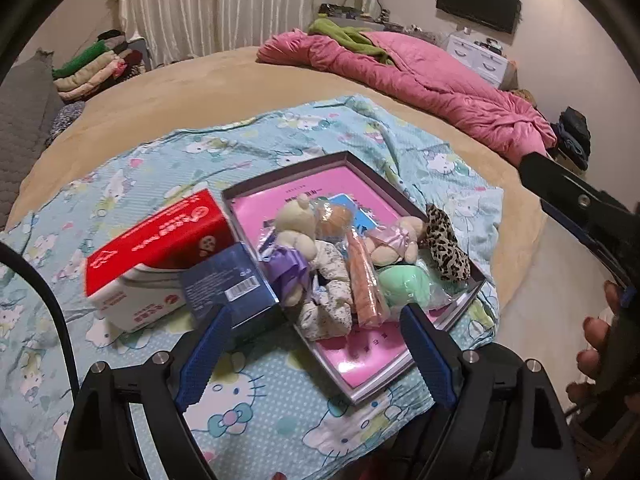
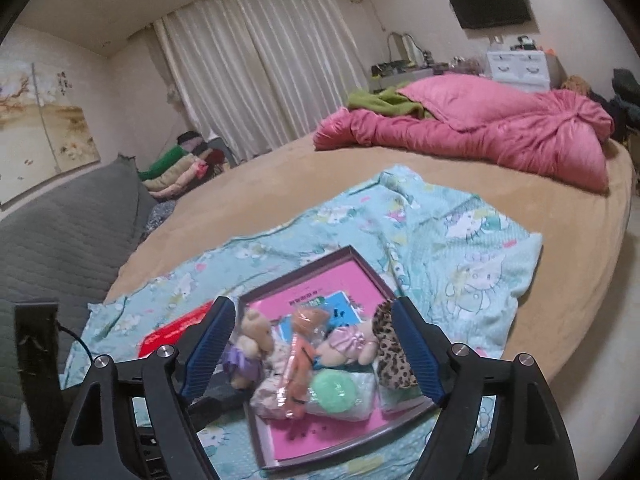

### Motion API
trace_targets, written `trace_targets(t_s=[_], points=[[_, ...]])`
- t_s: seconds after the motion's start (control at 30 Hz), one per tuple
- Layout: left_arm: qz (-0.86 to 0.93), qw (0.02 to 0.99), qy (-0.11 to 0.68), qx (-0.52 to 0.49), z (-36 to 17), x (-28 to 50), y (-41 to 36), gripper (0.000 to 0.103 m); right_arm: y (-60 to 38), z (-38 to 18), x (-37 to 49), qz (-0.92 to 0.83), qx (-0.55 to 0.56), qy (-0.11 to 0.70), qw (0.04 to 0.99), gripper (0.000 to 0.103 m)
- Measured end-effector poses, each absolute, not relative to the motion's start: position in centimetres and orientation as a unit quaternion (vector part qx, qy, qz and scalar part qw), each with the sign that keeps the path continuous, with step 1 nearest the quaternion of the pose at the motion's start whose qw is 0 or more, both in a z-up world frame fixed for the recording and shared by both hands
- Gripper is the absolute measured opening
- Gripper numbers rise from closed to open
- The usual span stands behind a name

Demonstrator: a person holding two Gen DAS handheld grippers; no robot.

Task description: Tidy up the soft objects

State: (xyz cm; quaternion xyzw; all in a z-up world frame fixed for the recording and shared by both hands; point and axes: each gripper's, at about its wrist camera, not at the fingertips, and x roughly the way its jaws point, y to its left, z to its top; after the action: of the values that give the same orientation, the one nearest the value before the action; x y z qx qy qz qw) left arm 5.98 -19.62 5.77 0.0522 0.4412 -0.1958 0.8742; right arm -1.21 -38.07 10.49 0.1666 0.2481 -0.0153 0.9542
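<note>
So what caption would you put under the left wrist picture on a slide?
Open left gripper above a shallow pink-lined tray of small plush toys on a bed, red-and-white carton beside it.

txt: none legible | red box [image 1: 160,236] print blurred | blue box [image 1: 230,280] barcode only

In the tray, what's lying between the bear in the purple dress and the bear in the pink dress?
An orange toy in clear wrapping lies between the purple-dressed bear and the pink-dressed bear in the tray; the right wrist view shows it best.
</note>
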Motion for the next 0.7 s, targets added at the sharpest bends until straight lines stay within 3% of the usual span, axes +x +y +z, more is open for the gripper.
trace_targets(t_s=[0.3, 0.57, 0.7], points=[[-0.172, 0.884, 0.433, 0.048, 7.0, 3.5, -17.6, 0.087, -35.3, 11.5, -3.9, -0.032, 0.136, 0.256, 0.957, 0.085], [-0.150, 0.884, 0.440, 0.041, 7.0, 1.6, -16.1, 0.087, -34.0, 10.9, -5.6, -0.043, 0.097, 0.279, 0.954, 0.100], [-0.141, 0.885, 0.442, 0.041, 6.5, 0.6, -15.9, 0.087, -33.6, 10.1, -6.3, -0.046, 0.086, 0.293, 0.951, 0.101]])
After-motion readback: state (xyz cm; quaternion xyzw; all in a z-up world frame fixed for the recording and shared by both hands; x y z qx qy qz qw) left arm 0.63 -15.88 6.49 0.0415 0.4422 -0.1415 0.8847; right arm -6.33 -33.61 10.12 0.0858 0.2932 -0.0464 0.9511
